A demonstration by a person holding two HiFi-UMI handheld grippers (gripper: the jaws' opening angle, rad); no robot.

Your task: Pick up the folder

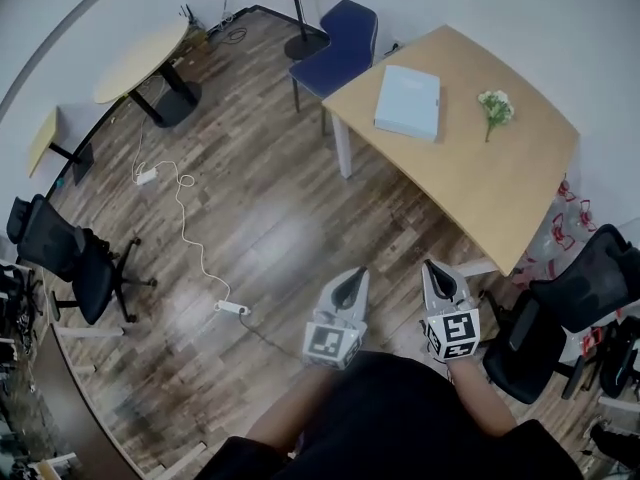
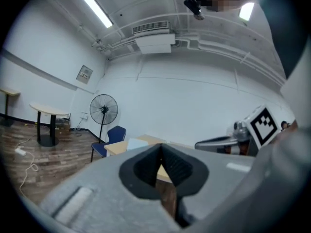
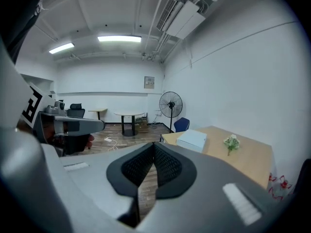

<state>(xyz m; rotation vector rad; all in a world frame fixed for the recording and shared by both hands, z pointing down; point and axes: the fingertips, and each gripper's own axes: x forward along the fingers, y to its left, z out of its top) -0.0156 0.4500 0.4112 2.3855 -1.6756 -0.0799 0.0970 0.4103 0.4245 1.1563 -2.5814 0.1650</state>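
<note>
Close to the person's body, left gripper (image 1: 351, 286) and right gripper (image 1: 437, 276) sit side by side, jaws of both fully together with nothing between them. Both aim toward the wooden table (image 1: 490, 188), so this reads as approach stage. Folder (image 1: 407, 101), probably the pale blue slab (looks thick from here), lies flat near the table corner by the blue chair (image 1: 340, 33), well apart from both grippers. Jaws must open before any grasp.
</note>
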